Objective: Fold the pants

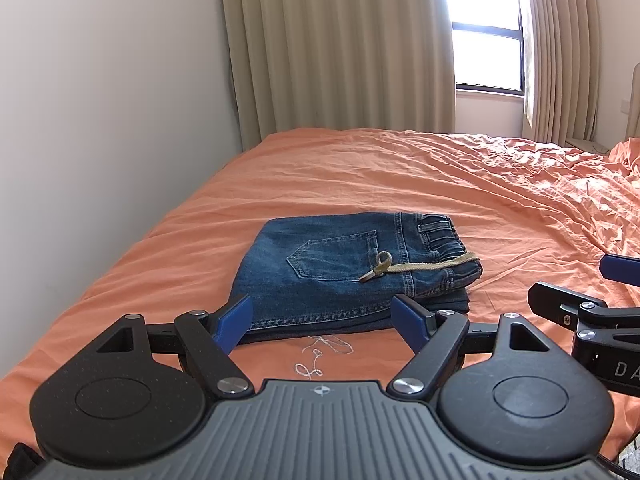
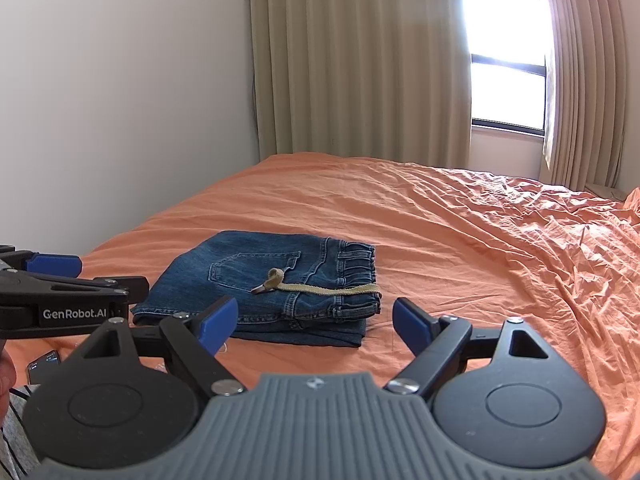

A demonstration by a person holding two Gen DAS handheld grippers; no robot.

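A pair of blue jeans (image 1: 340, 268) lies folded into a compact stack on the orange bedsheet (image 1: 360, 172), back pocket up, with a beige drawstring (image 1: 424, 267) lying across the waistband. They also show in the right wrist view (image 2: 256, 284). My left gripper (image 1: 322, 318) is open and empty, just short of the stack's near edge. My right gripper (image 2: 310, 322) is open and empty, short of the stack's near right corner. Each gripper shows at the edge of the other's view, the right one (image 1: 580, 300) and the left one (image 2: 76, 280).
A white wall (image 1: 100, 120) runs along the bed's left side. Beige curtains (image 1: 340, 48) and a bright window (image 1: 486, 28) stand behind the bed. The sheet is rumpled at the right (image 2: 560, 248). A phone (image 2: 42, 366) lies near the bed's front left edge.
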